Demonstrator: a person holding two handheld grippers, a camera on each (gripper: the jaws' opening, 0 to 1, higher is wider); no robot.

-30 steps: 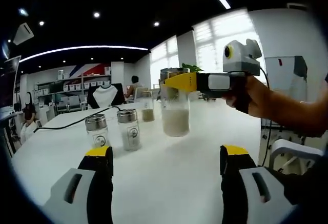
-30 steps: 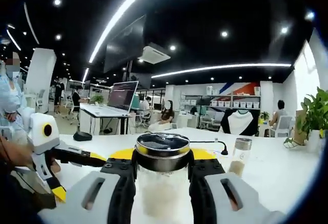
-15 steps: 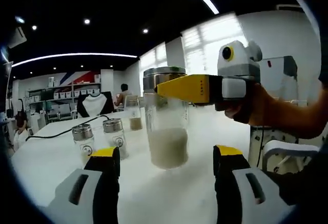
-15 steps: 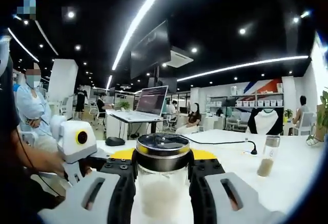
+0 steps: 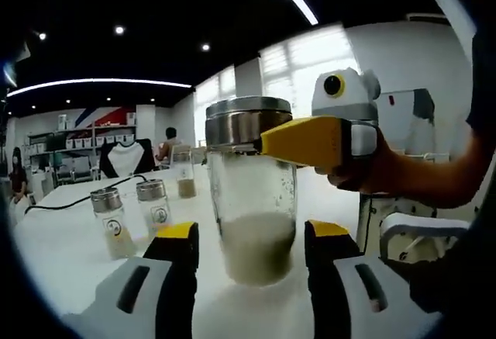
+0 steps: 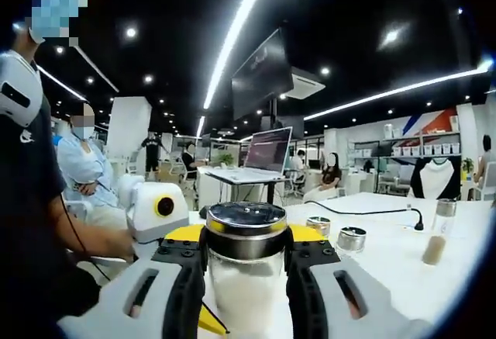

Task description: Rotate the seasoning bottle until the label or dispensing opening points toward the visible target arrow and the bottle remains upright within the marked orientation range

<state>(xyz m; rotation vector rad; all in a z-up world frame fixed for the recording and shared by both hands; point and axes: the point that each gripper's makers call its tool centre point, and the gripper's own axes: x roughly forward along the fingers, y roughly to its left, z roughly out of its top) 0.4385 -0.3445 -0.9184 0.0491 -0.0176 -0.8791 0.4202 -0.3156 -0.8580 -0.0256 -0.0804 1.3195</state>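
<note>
Right hand-held gripper [image 6: 246, 277] clamping seasoning bottle [image 6: 246, 269], bare table [image 5: 62, 254] alongside

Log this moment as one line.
right gripper: shut on seasoning bottle | left gripper: open, straddling bottle base | bottle: upright | table

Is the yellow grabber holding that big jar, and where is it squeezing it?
Yes. The right gripper is shut on the seasoning bottle, just under its metal lid. The left gripper is open around it.
</note>
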